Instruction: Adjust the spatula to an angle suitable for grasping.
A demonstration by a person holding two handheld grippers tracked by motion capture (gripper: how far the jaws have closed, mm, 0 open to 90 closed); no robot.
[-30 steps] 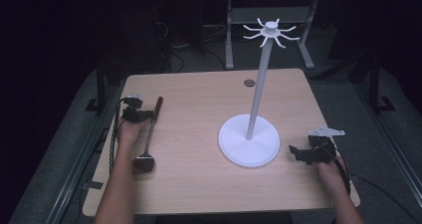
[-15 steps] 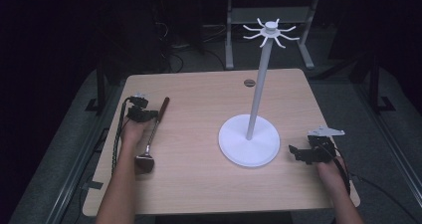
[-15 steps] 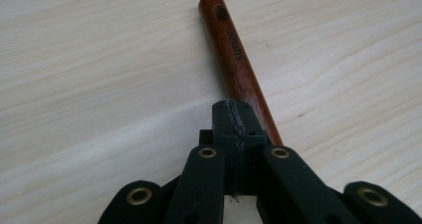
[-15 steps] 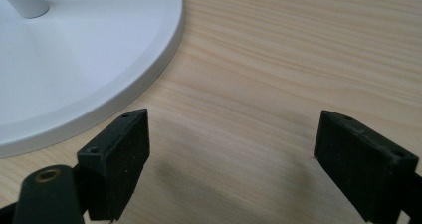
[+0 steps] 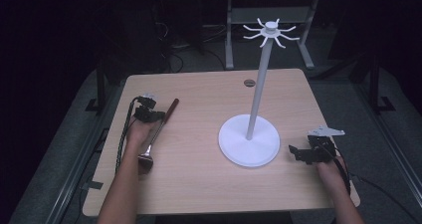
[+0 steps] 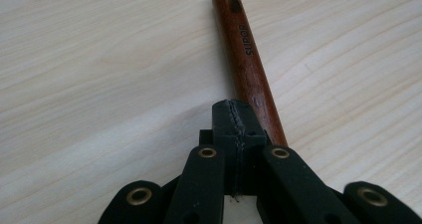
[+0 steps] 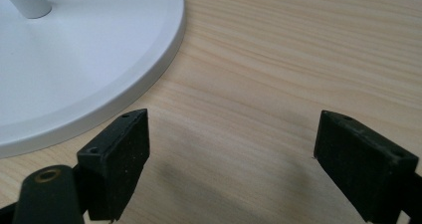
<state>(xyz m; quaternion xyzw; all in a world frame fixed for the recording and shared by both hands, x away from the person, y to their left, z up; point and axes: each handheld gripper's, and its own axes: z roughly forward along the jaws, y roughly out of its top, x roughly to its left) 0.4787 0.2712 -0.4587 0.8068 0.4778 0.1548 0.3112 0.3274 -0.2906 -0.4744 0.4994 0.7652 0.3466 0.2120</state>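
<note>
We see a pale wood-grain table (image 5: 199, 184) bearing a white stand (image 5: 249, 147), a ladle left of the stand with a reddish-brown handle (image 6: 246, 59) and dark lettering, and black grippers, left (image 6: 234, 119) and right (image 7: 231, 154), against dark surroundings

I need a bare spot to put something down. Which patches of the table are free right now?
Free: the wide strip between the ladle and the stand's white base, and the far edge around the small dark hole. Crowded: the left side, where the left gripper meets the ladle handle, and the right edge, where the right gripper sits beside the base.
</note>
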